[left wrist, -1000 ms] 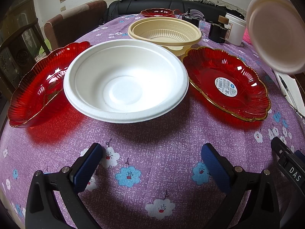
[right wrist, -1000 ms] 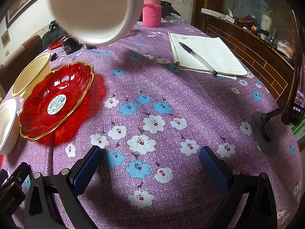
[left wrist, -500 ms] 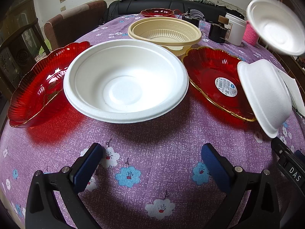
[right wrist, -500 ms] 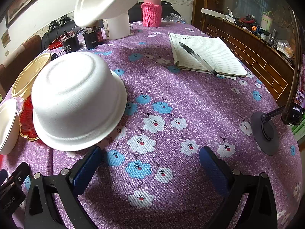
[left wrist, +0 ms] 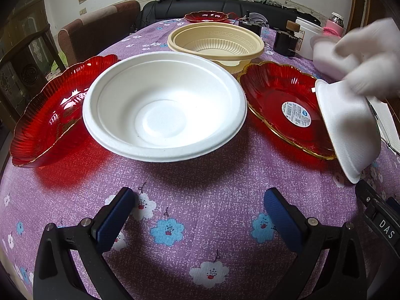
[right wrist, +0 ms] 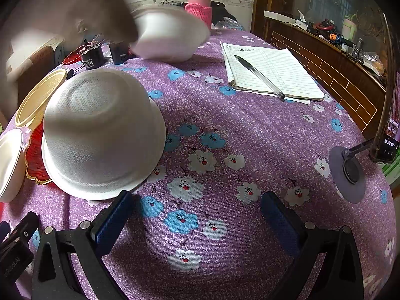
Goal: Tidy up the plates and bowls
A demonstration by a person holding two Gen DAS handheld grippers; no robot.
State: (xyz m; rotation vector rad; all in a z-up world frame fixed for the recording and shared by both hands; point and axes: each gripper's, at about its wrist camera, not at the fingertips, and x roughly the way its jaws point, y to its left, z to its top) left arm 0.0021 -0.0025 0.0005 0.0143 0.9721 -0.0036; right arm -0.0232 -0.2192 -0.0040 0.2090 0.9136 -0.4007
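Left wrist view. Left gripper (left wrist: pixel 197 201): fingers spread wide, empty, low over the floral tablecloth (left wrist: pixel 200 175), facing the crockery, likely waiting to start. Large white bowl (left wrist: pixel 165 102): upright, centre, overlapping a red plate (left wrist: pixel 50 115) on its left. Second red plate (left wrist: pixel 280 105), labelled, just right of it. Beige bowl (left wrist: pixel 216 43) behind, a third red plate (left wrist: pixel 206 16) at the far edge. Small white bowl (left wrist: pixel 350 127): upside down, its rim propped on the labelled plate's right edge. Gloved hand (left wrist: pixel 370 62), blurred, brings another white bowl (left wrist: pixel 330 55) down behind it, seemingly laying out the pieces.

Right wrist view. Right gripper (right wrist: pixel 195 205): fingers likewise apart, holding nothing. Inverted bowl (right wrist: pixel 102 135) sits just ahead of the left finger. Blurred bowl (right wrist: pixel 170 35) beyond. Notebook (right wrist: pixel 270 72) with pen (right wrist: pixel 258 76), well apart.
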